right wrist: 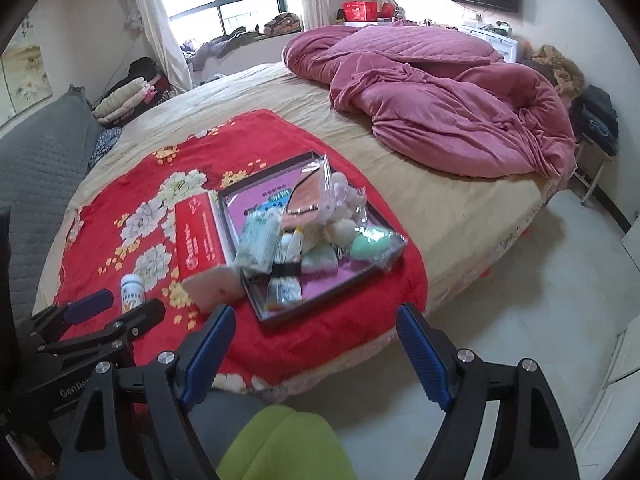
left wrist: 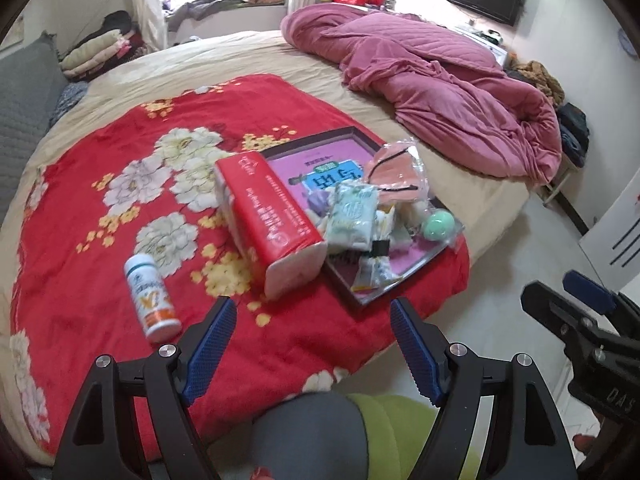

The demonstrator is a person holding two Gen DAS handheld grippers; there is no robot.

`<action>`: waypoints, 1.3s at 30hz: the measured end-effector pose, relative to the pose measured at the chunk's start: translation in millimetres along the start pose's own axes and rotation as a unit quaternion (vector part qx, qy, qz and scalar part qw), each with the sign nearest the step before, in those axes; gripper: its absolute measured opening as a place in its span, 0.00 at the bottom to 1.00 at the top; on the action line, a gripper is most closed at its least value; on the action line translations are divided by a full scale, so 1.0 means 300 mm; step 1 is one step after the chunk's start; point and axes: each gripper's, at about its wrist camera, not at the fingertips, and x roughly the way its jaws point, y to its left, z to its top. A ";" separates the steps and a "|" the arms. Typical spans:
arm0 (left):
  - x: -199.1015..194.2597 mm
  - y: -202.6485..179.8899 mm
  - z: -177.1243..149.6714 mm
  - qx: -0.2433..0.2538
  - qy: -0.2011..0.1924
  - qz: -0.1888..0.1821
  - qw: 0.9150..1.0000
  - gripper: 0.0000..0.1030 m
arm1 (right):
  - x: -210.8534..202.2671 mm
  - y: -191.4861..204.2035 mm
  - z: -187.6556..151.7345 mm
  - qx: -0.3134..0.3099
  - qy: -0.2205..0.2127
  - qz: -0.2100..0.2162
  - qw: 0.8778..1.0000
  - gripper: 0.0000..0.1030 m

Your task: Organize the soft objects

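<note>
1. Currently the left gripper [left wrist: 310, 308] and right gripper [right wrist: 316, 316] hover with fingers apart, gripping nothing.
2. Soft packets fill the tray [left wrist: 420, 266] at twelve o'clock on the red blanket [left wrist: 100, 248].

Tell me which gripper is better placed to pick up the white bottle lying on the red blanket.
Probably the left gripper. The white bottle lies just beyond its left finger, outside the tray. From the right gripper, the bottle sits far to the side, past the left gripper. Both are open and empty.

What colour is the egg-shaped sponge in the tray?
Mint green sponge, clearest in the left wrist view.
</note>
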 end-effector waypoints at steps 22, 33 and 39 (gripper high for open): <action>-0.085 0.021 -0.157 -0.015 0.005 0.034 0.999 0.78 | -0.048 0.060 -0.139 -0.028 -0.007 -0.014 1.000 0.79; -0.055 0.003 -0.169 -0.011 0.017 0.033 0.999 0.78 | -0.014 0.052 -0.152 -0.021 0.007 -0.008 1.000 0.79; -0.048 -0.003 -0.177 -0.010 0.023 0.032 0.999 0.78 | -0.013 0.044 -0.151 -0.016 0.009 -0.009 1.000 0.79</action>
